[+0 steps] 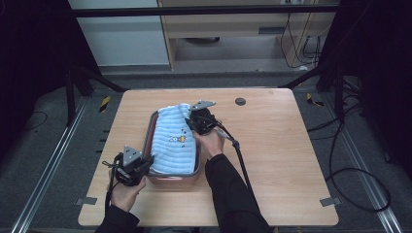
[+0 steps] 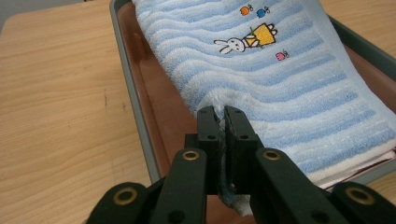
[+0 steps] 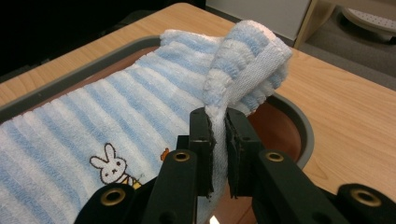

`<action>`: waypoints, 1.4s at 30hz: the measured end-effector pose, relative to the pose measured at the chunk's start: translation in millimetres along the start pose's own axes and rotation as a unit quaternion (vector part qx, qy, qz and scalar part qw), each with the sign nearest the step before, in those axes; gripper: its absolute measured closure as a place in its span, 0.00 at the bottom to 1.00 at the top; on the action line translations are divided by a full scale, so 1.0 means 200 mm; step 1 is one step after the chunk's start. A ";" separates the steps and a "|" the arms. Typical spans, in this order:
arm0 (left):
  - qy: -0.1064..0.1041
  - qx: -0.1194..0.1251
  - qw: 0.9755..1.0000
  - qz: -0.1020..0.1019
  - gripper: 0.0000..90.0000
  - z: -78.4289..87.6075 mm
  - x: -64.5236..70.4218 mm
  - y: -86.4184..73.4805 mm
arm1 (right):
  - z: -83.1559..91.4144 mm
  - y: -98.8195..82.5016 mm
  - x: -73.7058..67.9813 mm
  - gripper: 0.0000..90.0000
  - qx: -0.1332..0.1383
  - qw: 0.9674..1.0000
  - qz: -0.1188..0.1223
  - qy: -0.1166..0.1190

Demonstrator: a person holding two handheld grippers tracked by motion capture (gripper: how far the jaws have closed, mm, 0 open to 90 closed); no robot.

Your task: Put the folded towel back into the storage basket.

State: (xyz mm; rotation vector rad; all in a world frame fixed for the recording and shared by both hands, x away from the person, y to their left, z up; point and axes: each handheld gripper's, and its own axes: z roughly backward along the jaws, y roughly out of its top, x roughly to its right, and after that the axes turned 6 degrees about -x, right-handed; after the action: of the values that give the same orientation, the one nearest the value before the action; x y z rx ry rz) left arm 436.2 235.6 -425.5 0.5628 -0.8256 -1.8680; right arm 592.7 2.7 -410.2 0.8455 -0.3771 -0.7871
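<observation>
Both of your grippers are clenched on the blue-and-white striped terry towel (image 1: 173, 141), which lies folded in the grey-rimmed brown tray (image 1: 151, 127) with its long axis running away from you. Your left gripper (image 2: 221, 122) pinches the near left corner, low over the tray. Your right gripper (image 3: 218, 122) holds the far right corner, lifted and curled.

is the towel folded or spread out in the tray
Folded: the striped towel lies in the tray with stacked layers along its edge, and each claw, left and right, pinches a corner.
</observation>
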 end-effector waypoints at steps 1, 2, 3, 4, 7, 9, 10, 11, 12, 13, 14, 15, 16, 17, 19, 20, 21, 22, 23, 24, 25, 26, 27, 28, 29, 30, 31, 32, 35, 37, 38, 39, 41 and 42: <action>0.000 -0.002 1.000 0.003 0.95 0.00 0.00 0.00 | -0.01 0.00 0.00 0.92 -0.003 1.000 0.001 -0.001; 0.000 -0.005 1.000 0.001 0.95 -0.01 0.00 0.00 | -0.01 0.00 0.00 0.91 -0.006 1.000 0.002 -0.001; 0.001 -0.005 1.000 0.003 0.95 -0.01 0.00 0.00 | -0.01 0.00 -0.01 0.91 -0.007 1.000 0.003 -0.001; 0.001 -0.008 1.000 0.003 0.95 -0.01 -0.01 -0.01 | -0.02 -0.01 -0.01 0.91 -0.010 1.000 0.003 0.000; 0.003 -0.016 1.000 0.004 0.94 -0.03 -0.01 -0.01 | -0.03 -0.01 -0.02 0.89 -0.018 1.000 0.004 0.006; 0.006 -0.016 1.000 0.004 0.91 -0.03 -0.01 -0.01 | -0.04 -0.02 -0.03 0.87 -0.030 1.000 0.009 0.001; 0.007 -0.015 1.000 0.004 0.89 -0.03 -0.01 -0.01 | -0.05 -0.02 -0.03 0.85 -0.035 0.999 0.013 0.001; 0.008 -0.014 1.000 0.004 0.89 -0.03 -0.02 -0.01 | -0.05 -0.02 -0.03 0.84 -0.038 0.999 0.014 0.003; 0.010 -0.012 1.000 0.004 0.88 -0.03 -0.02 -0.01 | -0.05 -0.03 -0.03 0.82 -0.041 0.999 0.014 0.001; 0.010 -0.012 1.000 0.004 0.87 -0.03 -0.02 -0.01 | -0.06 -0.03 -0.03 0.81 -0.043 0.999 0.015 0.001; 0.011 -0.011 1.000 0.006 0.85 -0.03 -0.02 -0.01 | -0.06 -0.04 -0.03 0.81 -0.042 0.999 0.015 0.000; 0.011 -0.010 1.000 0.006 0.84 -0.03 -0.02 -0.01 | -0.06 -0.05 -0.02 0.80 -0.041 0.999 0.012 -0.001; 0.012 -0.009 1.000 0.006 0.84 -0.03 -0.02 -0.01 | -0.05 -0.05 -0.02 0.79 -0.040 0.999 0.012 -0.002; 0.012 -0.006 1.000 0.008 0.84 -0.02 -0.02 -0.01 | -0.05 -0.05 -0.01 0.79 -0.039 0.999 0.012 -0.002; 0.007 0.002 1.000 0.008 0.83 -0.02 -0.03 0.00 | -0.03 -0.05 -0.01 0.78 -0.035 0.999 0.011 -0.006; 0.007 0.005 1.000 0.007 0.83 -0.01 -0.03 0.00 | -0.02 -0.06 -0.01 0.77 -0.031 0.999 0.008 -0.006; 0.007 0.011 1.000 0.006 0.83 -0.01 -0.03 0.00 | -0.01 -0.06 0.00 0.76 -0.028 1.000 0.007 -0.006; 0.006 0.014 1.000 0.006 0.83 0.00 -0.03 0.00 | 0.01 -0.06 0.01 0.75 -0.021 1.000 0.006 -0.009; 0.003 0.020 1.000 0.007 0.82 0.00 -0.03 0.00 | 0.02 -0.06 0.01 0.73 -0.014 1.000 0.004 -0.009; 0.002 0.024 1.000 0.006 0.82 0.01 -0.03 0.00 | 0.04 -0.06 0.02 0.71 -0.007 1.000 0.001 -0.009; 0.002 0.027 1.000 0.005 0.81 0.02 -0.03 0.01 | 0.07 -0.06 0.03 0.69 0.000 1.000 -0.003 -0.011; 0.002 0.027 1.000 0.005 0.81 0.02 -0.03 0.01 | 0.09 -0.06 0.03 0.67 0.005 1.000 -0.004 -0.013; 0.002 0.036 0.999 0.006 0.80 0.03 -0.03 0.01 | 0.11 -0.06 0.04 0.65 0.011 1.000 -0.005 -0.014; 0.000 0.040 0.999 0.006 0.80 0.03 -0.03 0.01 | 0.13 -0.06 0.05 0.63 0.018 1.000 -0.007 -0.014; -0.002 0.043 0.999 0.006 0.80 0.04 -0.03 0.01 | 0.15 -0.06 0.05 0.62 0.023 1.000 -0.010 -0.015; -0.003 0.048 0.999 0.006 0.79 0.04 -0.04 0.01 | 0.17 -0.06 0.06 0.59 0.031 0.999 -0.011 -0.017; -0.002 0.049 0.999 0.007 0.79 0.04 -0.04 0.01 | 0.20 -0.07 0.07 0.58 0.037 0.999 -0.013 -0.019; -0.002 0.050 0.999 0.008 0.78 0.05 -0.05 0.01 | 0.22 -0.07 0.08 0.56 0.044 0.999 -0.015 -0.020; -0.002 0.053 0.998 0.014 0.77 0.06 -0.06 0.02 | 0.30 -0.09 0.11 0.52 0.057 0.998 -0.021 -0.029; -0.002 0.056 0.998 0.017 0.76 0.06 -0.07 0.02 | 0.35 -0.10 0.14 0.49 0.067 0.997 -0.029 -0.032; -0.003 0.058 0.998 0.019 0.75 0.06 -0.07 0.02 | 0.38 -0.11 0.16 0.49 0.073 0.996 -0.032 -0.035; -0.003 0.060 0.998 0.020 0.74 0.07 -0.08 0.02 | 0.39 -0.12 0.17 0.48 0.075 0.996 -0.034 -0.036; -0.002 0.061 0.998 0.020 0.73 0.07 -0.09 0.02 | 0.44 -0.14 0.19 0.45 0.079 0.995 -0.036 -0.042; -0.002 0.060 0.998 0.020 0.73 0.07 -0.09 0.02 | 0.46 -0.15 0.20 0.44 0.080 0.995 -0.037 -0.045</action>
State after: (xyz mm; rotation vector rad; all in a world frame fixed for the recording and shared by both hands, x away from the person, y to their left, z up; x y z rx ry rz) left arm 436.2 255.4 -413.6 0.6134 -0.9499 -1.7923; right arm 552.6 -87.3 -376.5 0.9809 -0.4969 -0.8734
